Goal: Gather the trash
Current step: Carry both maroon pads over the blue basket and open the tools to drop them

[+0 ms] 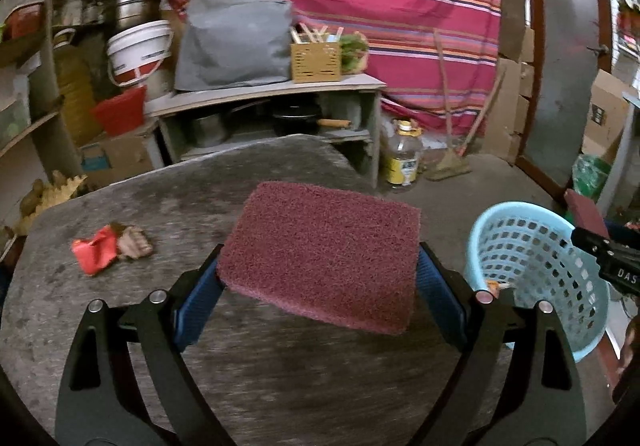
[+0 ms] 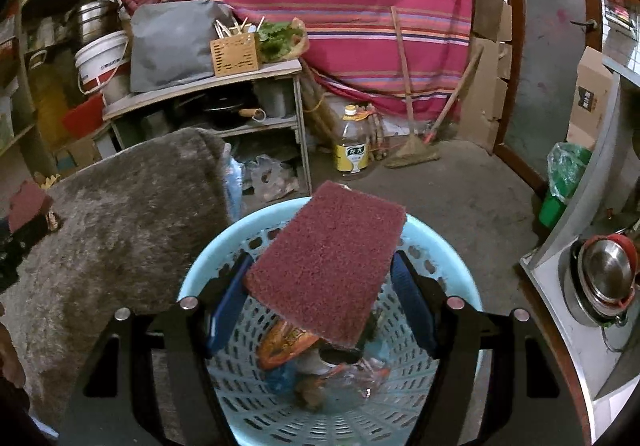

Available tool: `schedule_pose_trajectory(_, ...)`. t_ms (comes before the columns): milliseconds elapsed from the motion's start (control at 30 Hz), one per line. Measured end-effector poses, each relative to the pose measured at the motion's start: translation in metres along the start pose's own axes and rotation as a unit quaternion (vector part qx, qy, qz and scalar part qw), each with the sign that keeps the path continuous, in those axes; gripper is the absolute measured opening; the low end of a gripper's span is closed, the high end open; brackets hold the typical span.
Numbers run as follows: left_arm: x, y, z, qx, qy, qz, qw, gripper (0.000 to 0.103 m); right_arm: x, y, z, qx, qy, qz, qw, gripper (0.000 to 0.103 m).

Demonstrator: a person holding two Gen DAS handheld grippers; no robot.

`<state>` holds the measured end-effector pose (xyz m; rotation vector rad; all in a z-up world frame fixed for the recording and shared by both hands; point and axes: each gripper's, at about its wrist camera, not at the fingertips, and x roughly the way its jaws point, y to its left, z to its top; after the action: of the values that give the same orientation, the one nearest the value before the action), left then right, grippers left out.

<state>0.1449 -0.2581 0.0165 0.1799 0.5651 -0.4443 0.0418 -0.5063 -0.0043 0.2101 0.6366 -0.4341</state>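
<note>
A crumpled red wrapper with brown scrap (image 1: 110,250) lies on the grey fuzzy table (image 1: 120,326) at the left. My left gripper (image 1: 318,286) hovers above the table, open wide, with a maroon pad mounted over its fingers. A light blue perforated basket (image 1: 536,266) stands off the table's right edge. My right gripper (image 2: 320,306) is open above the basket (image 2: 332,386), also under a maroon pad. Several wrappers and a plastic bottle (image 2: 320,362) lie in the basket bottom. The right gripper also shows in the left wrist view (image 1: 608,258).
A shelf unit with a grey bag (image 1: 236,42) and wooden box stands behind the table. An oil bottle (image 2: 352,142) and a broom (image 2: 412,150) are on the concrete floor. A counter with steel pots (image 2: 604,278) is at the right.
</note>
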Motion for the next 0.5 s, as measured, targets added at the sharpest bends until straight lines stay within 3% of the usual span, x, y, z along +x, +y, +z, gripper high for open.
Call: schedule_pose_trajectory(500, 0.028, -0.094, 0.002, 0.044, 0.007, -0.061, 0.9972, 0.088, 0.009, -0.052, -0.01, 0.026, 0.03, -0.023, 0.999, 0.07)
